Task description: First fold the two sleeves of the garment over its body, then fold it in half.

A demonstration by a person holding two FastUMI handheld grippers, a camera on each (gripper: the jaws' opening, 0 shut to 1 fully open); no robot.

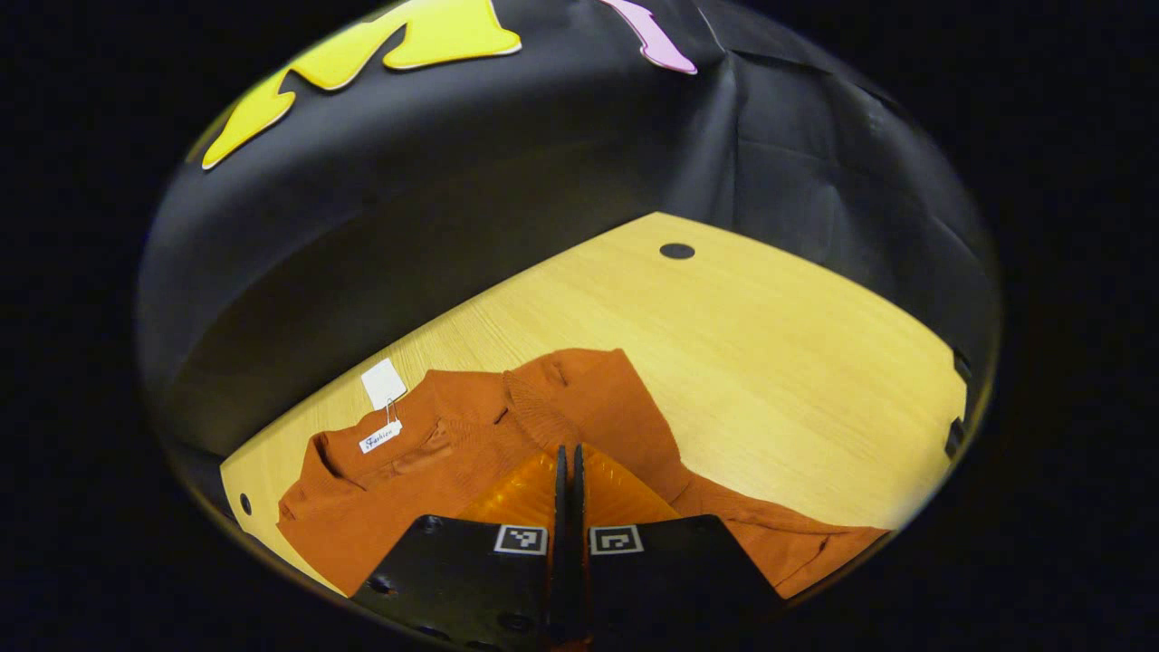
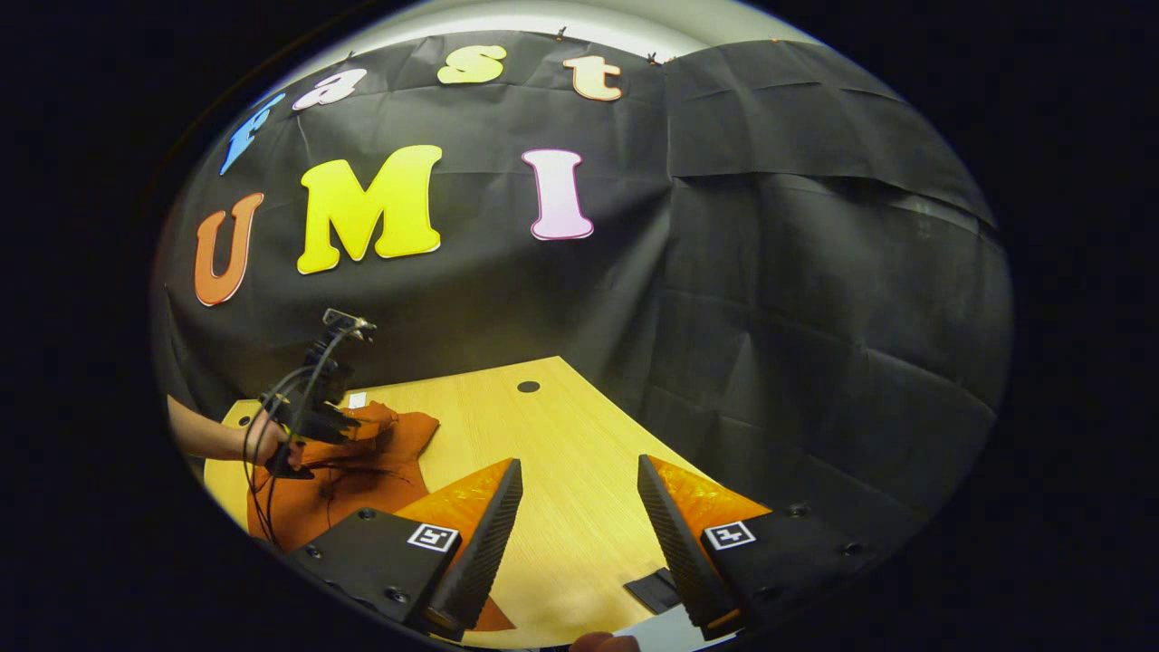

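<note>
A rust-orange garment (image 1: 398,493) lies on the wooden table (image 1: 770,362), with white tags (image 1: 383,383) at its collar. My left gripper (image 1: 569,453) is shut, and the ribbed cuff of one sleeve (image 1: 579,385) runs into its fingertips, lifted over the body. In the right gripper view the garment (image 2: 362,480) sits at the table's left end. There a hand (image 2: 263,448) holds the left gripper (image 2: 349,421) over it. My right gripper (image 2: 579,462) hovers open over bare table (image 2: 561,435), to the right of the garment, with nothing between its fingers.
A round black hole (image 1: 676,251) marks the table's far part. Black brackets (image 1: 953,436) sit at its right edge. A flat black piece (image 2: 654,589) and a white sheet (image 2: 670,629) lie near the front edge. Cables (image 2: 258,471) hang from the left gripper. The black wall stands close behind.
</note>
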